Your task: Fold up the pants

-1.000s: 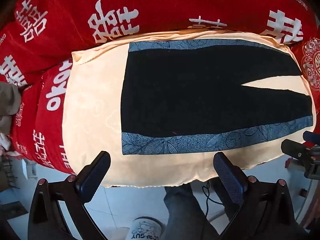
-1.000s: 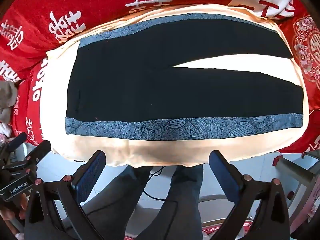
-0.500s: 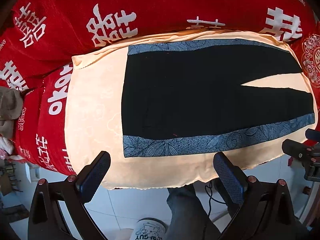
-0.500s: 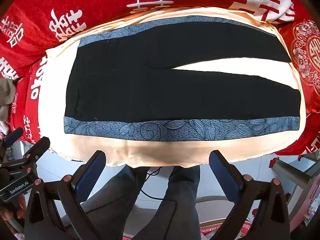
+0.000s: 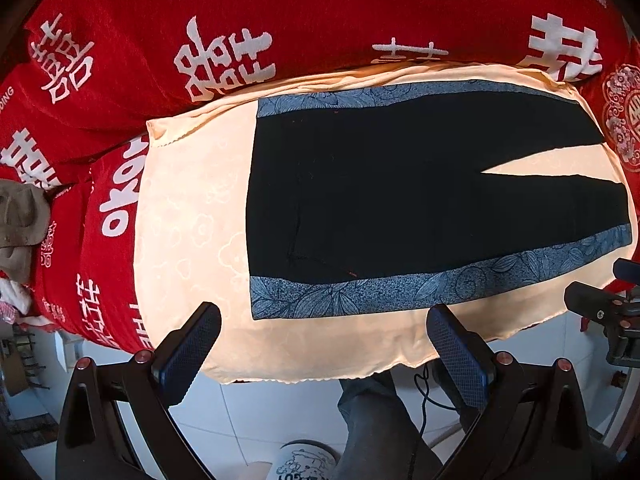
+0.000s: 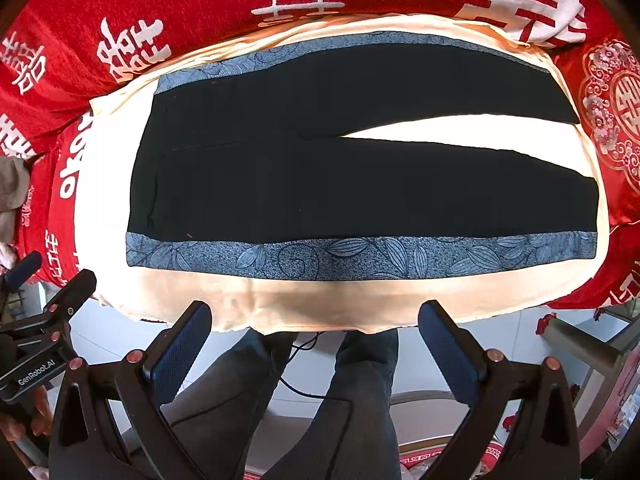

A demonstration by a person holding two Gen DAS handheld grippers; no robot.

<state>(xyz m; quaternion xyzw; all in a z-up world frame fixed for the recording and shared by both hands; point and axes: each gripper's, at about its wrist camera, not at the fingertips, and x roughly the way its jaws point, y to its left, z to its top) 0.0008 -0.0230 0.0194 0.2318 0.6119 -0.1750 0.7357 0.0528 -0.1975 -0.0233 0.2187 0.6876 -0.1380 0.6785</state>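
Currently left wrist: left gripper (image 5: 323, 344) released, black pants (image 5: 400, 200) flat ahead of fingers, "THE BIG DAY" on red blanket (image 5: 320, 12); framing barely shifted. Right wrist: right gripper (image 6: 316, 340) released, "GenRobot.AI" left of fingers.

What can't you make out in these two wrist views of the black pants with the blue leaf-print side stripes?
- Black pants with blue leaf-print stripes: left wrist view, the leg ends are lost at the warped right edge.
- Grey-brown bundle: left wrist view, cut off by the left edge, so what it is stays unclear.
- White printed object on the floor: left wrist view, cut off by the bottom edge.
- Cream cloth: both views, it hides the surface under the pants.
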